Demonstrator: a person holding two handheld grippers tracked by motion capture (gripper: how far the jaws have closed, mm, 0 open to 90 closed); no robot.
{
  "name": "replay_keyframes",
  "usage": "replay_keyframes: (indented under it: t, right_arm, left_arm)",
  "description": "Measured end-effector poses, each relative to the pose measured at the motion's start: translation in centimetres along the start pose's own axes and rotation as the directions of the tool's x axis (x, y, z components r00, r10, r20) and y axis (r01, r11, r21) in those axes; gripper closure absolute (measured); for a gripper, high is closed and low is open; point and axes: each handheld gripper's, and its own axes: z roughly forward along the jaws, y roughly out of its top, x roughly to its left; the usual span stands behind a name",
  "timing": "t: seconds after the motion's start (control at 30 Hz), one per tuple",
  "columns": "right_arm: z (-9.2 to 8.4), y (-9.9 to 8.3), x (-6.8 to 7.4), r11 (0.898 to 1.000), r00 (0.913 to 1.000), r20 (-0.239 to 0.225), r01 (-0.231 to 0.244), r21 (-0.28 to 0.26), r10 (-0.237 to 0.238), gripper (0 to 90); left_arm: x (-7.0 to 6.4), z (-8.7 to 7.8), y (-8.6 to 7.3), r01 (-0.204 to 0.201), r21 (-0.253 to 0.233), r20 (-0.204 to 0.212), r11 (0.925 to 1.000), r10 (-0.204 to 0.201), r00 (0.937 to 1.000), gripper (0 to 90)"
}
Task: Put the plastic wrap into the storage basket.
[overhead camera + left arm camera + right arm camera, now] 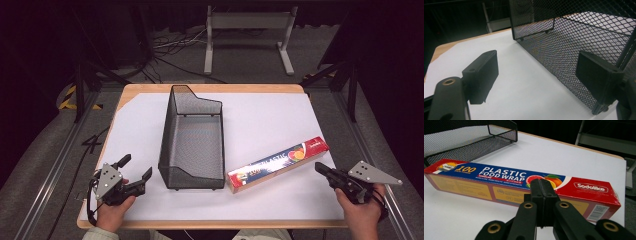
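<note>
A long red and blue box of plastic food wrap [278, 165] lies flat on the white table cover, right of a black wire-mesh basket [192, 137]. My right gripper [320, 168] is shut with nothing in it, its tip just short of the box's right end. In the right gripper view the closed jaws [542, 185] stand in front of the box [499, 176]. My left gripper [135, 168] is open at the front left, beside the basket's near left corner. In the left gripper view the basket's mesh wall [574, 47] stands just beyond the right pad [599, 75].
The white cover [270, 120] spans most of the wooden table [210, 88]. A grey metal stand [247, 30] and cables sit on the floor beyond the far edge. Dark frame legs stand at both sides.
</note>
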Motion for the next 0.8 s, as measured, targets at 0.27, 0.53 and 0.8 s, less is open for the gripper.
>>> replay_keyframes:
  t: [0.27, 0.53, 0.8]
  right_arm:
    - [-0.14, 0.01, -0.04, 1.000, 1.0000, 0.001, 0.005, -0.012, -0.005, 90.0]
    - [0.02, -0.09, 0.23, 1.000, 0.9999, 0.005, 0.016, -0.008, -0.016, 90.0]
    - [0.10, 0.00, 0.39, 1.000, 0.9996, 0.010, 0.027, -0.013, -0.026, 90.0]
  left_arm:
    - [-0.03, -0.09, 0.16, 0.011, -0.012, 0.003, 0.9999, -0.011, 0.9999, 19.4]
    - [0.16, -0.28, 0.20, 0.021, -0.022, 0.009, 0.9995, -0.021, 0.9997, 19.4]
    - [0.14, -0.32, 0.18, 0.018, -0.021, 0.006, 0.9996, -0.018, 0.9998, 19.3]
